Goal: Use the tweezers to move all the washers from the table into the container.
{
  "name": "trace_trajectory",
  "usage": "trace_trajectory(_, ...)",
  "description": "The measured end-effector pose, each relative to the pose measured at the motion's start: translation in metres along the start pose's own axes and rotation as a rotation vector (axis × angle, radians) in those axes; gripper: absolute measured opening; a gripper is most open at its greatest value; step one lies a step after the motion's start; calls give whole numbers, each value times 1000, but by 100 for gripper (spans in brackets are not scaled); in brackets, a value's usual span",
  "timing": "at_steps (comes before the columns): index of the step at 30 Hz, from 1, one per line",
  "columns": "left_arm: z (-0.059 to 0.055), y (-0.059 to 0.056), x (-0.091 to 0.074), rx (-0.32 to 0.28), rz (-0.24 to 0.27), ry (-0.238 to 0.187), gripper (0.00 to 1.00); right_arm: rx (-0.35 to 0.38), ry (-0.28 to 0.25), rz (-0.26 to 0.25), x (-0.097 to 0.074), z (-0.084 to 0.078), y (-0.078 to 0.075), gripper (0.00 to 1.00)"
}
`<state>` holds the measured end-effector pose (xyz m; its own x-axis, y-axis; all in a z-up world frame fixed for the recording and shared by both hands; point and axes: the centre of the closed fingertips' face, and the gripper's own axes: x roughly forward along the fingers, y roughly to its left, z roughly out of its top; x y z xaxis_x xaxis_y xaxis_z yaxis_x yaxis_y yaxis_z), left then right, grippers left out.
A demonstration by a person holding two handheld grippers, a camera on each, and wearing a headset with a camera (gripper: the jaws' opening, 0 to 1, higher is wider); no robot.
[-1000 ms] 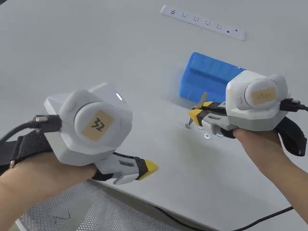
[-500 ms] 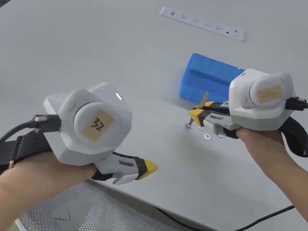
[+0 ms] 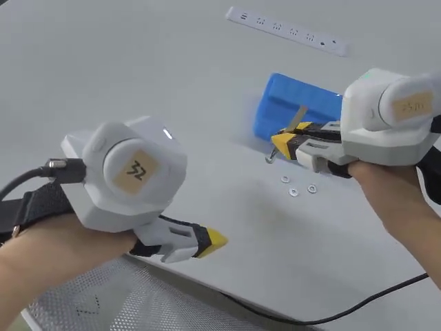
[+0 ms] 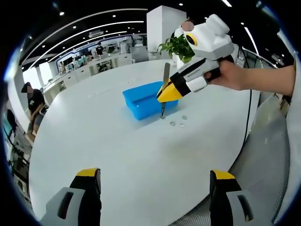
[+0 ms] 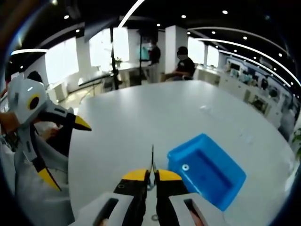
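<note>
Bright ceiling lights and rows of desks in an open hall are seen beyond the round white bench (image 3: 138,69). A blue container (image 3: 296,103) is set well in from the bench's far edge, along which a power strip (image 3: 288,31) is laid. Three washers (image 3: 294,192) are left on the bench just beside the container, on its near-edge side, and one washer (image 5: 186,167) is seen lying inside it.

The right gripper (image 3: 281,143) is held close to the container's near wall. Its fingers are closed on the tweezers (image 3: 298,118), whose tips are pointed down at the bench beside that wall. Whether a washer is pinched in the tips cannot be told. The left gripper (image 3: 210,241) is held over the bench's near edge, with its fingers spread apart and nothing between them.

Several risks can be judged from this position. The washers lie flat on a smooth surface, so a tip brought down at a poor angle would likely flick one toward the near edge instead of catching it. The tweezers are thin and could be twisted within the closed fingers, which would leave the tips misaligned. If the tips are carried too low across the container's wall, the container could be nudged or a pinched washer knocked free.
</note>
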<state>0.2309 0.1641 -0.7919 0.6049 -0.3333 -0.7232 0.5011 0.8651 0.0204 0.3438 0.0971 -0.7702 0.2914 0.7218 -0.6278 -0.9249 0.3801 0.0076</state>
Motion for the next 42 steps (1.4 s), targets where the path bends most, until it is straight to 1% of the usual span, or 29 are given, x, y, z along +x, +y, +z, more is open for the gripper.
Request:
trace_trajectory(4,1,1,-2,-5,3,-7,99,-5,-14,0,-4,8,-2,2)
trace_trajectory(8,2,3,-1,-5,5,-8,99,-15,-28,-12,-7,15,-5,2)
trace_trajectory(11,2,3,-1,4,7,-7,99,-13,-48,-29,-10,23,-14,2)
trace_trajectory(13,2,3,-1,7,8,-7,99,-15,-51,-39,-11,25,-18,2)
trace_trajectory(17,1,4,-1,2,11,-3,99,-18,-61,-60,-13,28,-29,2)
trace_trajectory(20,1,5,-1,-2,13,-2,99,-15,-66,-68,-15,31,-33,2)
trace_trajectory(26,1,4,-2,7,15,3,99,-12,-81,-99,-13,35,-49,2)
trace_trajectory(27,1,4,-2,8,15,3,99,-11,-84,-102,-12,36,-47,2)
trace_trajectory(30,0,3,-1,7,5,8,99,-12,-91,-120,-9,38,-53,2)
trace_trajectory(33,-1,3,-1,10,6,11,99,-8,-89,-133,-8,38,-59,2)
trace_trajectory(36,-2,3,-1,12,8,15,98,-20,-73,-153,-2,33,-67,2)
trace_trajectory(37,-3,3,0,13,9,16,98,-20,-68,-154,3,32,-68,2)
trace_trajectory(40,-4,3,0,9,9,20,98,-6,-64,-156,8,29,-74,2)
trace_trajectory(42,-5,3,0,9,9,23,98,-11,-49,-156,18,23,-76,3)
